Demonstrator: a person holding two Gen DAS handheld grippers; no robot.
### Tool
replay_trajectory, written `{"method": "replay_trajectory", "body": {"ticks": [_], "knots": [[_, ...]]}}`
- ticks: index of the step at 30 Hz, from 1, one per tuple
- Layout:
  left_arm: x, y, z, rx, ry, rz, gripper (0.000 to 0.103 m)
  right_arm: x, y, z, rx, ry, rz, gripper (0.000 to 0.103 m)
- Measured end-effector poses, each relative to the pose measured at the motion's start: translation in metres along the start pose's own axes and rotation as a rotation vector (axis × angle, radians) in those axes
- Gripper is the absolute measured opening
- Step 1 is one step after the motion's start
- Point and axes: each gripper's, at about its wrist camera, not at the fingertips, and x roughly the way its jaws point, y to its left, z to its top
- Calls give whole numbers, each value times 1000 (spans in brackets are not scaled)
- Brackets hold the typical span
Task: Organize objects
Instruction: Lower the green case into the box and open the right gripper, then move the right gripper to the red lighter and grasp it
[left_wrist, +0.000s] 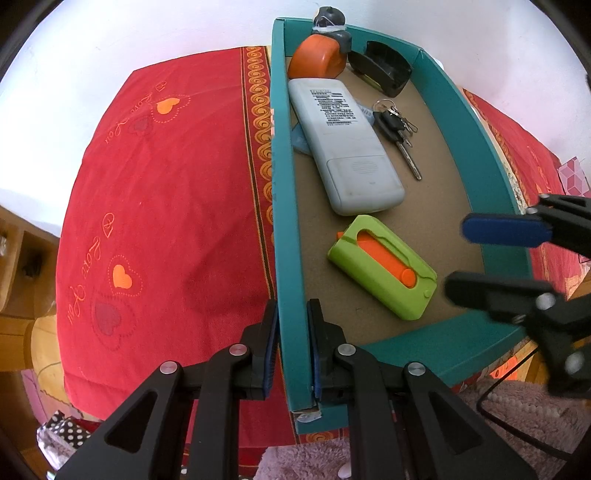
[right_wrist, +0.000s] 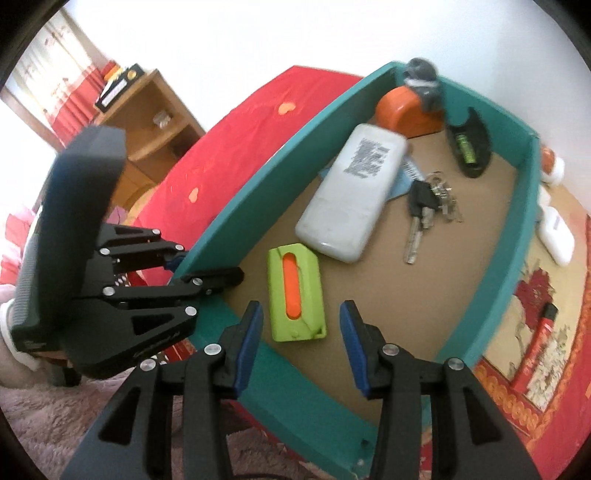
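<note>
A teal cardboard box (left_wrist: 484, 147) lies on a red cloth (left_wrist: 166, 184). Inside it are a green case with an orange slider (left_wrist: 384, 266), a white remote face down (left_wrist: 347, 147), a bunch of keys (left_wrist: 397, 129), an orange tape measure (left_wrist: 317, 57) and a black holder (left_wrist: 380, 68). My left gripper (left_wrist: 293, 306) is shut on the box's left wall near the front corner. My right gripper (right_wrist: 301, 308) hangs open above the green case (right_wrist: 297, 291), its blue pads clear of it. It also shows at the box's right wall as the right gripper (left_wrist: 458, 258).
A grey lump (left_wrist: 328, 18) sits at the box's far corner. Right of the box lie white items (right_wrist: 556, 236) and a red stick (right_wrist: 535, 347) on a patterned cloth. A wooden shelf (right_wrist: 155, 122) stands behind, and a pink rug (left_wrist: 517, 424) lies below the front edge.
</note>
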Motion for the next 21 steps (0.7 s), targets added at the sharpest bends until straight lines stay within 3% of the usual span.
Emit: {"method": "replay_trajectory", "body": {"ticks": [8,21], "knots": [[0,0,0,0,0,0,15,-45,-21,-19,69,-65,-26,43],[0,0,0,1,0,0,15,-84,-62,-33,202,-152,-125,43]]}}
